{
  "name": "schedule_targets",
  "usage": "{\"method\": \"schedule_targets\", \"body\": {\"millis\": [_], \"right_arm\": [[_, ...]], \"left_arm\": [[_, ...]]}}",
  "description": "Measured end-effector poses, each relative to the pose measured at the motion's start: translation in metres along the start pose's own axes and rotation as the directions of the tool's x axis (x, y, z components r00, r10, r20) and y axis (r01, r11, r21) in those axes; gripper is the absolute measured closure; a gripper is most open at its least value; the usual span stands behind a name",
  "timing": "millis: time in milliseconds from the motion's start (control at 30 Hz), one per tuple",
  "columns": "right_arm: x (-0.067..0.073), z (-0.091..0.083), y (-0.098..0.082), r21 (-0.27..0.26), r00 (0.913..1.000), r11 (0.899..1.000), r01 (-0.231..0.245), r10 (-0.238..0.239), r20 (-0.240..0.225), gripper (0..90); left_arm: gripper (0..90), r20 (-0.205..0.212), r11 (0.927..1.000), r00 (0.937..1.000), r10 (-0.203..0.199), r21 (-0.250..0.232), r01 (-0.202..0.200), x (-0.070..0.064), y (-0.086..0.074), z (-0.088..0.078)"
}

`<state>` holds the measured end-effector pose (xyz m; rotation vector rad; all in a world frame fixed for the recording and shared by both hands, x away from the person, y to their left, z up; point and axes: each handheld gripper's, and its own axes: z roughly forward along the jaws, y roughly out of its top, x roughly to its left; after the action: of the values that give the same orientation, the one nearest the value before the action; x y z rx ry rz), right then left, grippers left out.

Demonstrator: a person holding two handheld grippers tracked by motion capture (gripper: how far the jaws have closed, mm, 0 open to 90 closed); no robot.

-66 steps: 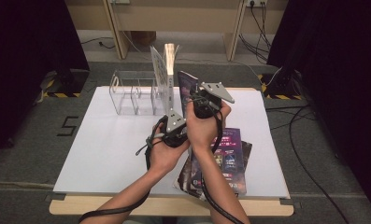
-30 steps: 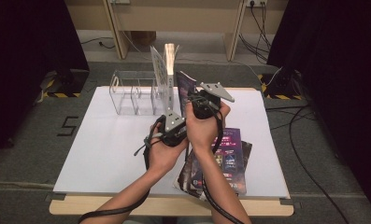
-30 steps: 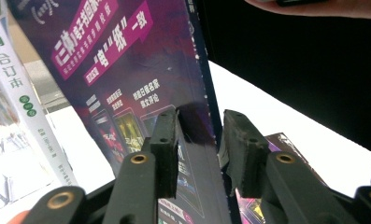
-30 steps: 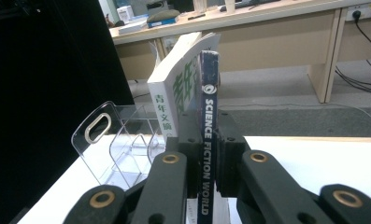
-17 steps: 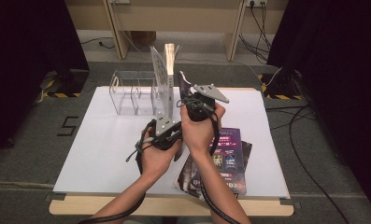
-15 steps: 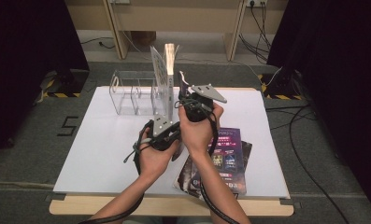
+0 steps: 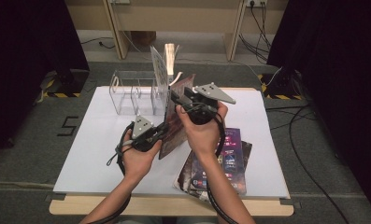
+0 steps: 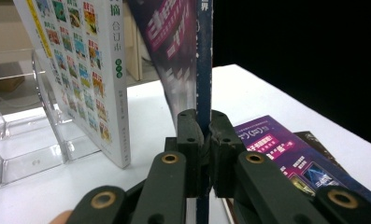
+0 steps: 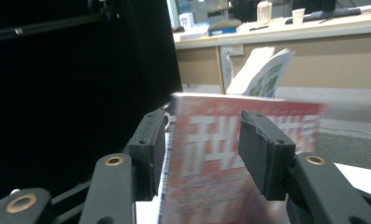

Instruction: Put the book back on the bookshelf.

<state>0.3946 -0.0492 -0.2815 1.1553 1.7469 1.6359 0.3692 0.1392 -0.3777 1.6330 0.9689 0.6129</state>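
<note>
We hold one magazine (image 7: 176, 122) upright on its edge near the middle of the desk (image 7: 99, 154), just at four o'clock from the clear rack (image 7: 135, 91), so it can go in beside the book already standing there. The left tongs (image 8: 204, 140) have just been closing and now pinch the magazine's dark spine edge tight between their pads, low down; that low grip keeps the thin thing from flopping. The right tongs (image 9: 203, 154) have just been opening: their jaws stand wide on either side of the top of the red cover (image 9: 230, 154), with a visible gap on each side, so they only straddle it and no longer bear it. We judge this a handover, the left taking the weight while the right lets go to regrip.

The white book (image 8: 87, 70) leans in the rack's end slot. Its spine carries Chinese characters, of which we can read "摘" and "合订本". The held magazine shows large white Chinese characters on pink, too cut off to read fully. At five o'clock a stack of magazines (image 7: 220, 163) lies flat, the top one purple with small print we cannot make out.
</note>
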Motion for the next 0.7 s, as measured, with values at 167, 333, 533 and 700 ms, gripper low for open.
{"method": "schedule_targets", "body": {"millis": [167, 333, 533, 700], "right_arm": [[-0.026, -0.020, -0.002, -0.034, 0.9983, 0.999, -0.025, 0.026, 0.053, 52.1], [-0.059, -0.033, -0.015, 0.016, 0.9905, 0.999, -0.047, 0.045, 0.130, 52.4], [-0.090, -0.045, -0.038, 0.067, 0.9778, 0.995, -0.077, 0.062, 0.200, 53.1], [-0.111, -0.055, -0.055, 0.089, 0.9655, 0.990, -0.110, 0.085, 0.246, 53.4]], "left_arm": [[84.8, 0.012, 0.9997, 0.9999, 0.004, -0.026, -0.004, 0.006, -0.003, -0.008], [84.8, 0.022, 0.9993, 0.9997, 0.007, -0.037, -0.006, 0.009, -0.003, -0.016], [84.9, 0.042, 0.9994, 0.9991, 0.006, -0.034, -0.005, 0.016, -0.002, -0.027], [85.0, 0.050, 0.9996, 0.9987, 0.003, -0.028, -0.002, 0.021, -0.002, -0.034]]}}
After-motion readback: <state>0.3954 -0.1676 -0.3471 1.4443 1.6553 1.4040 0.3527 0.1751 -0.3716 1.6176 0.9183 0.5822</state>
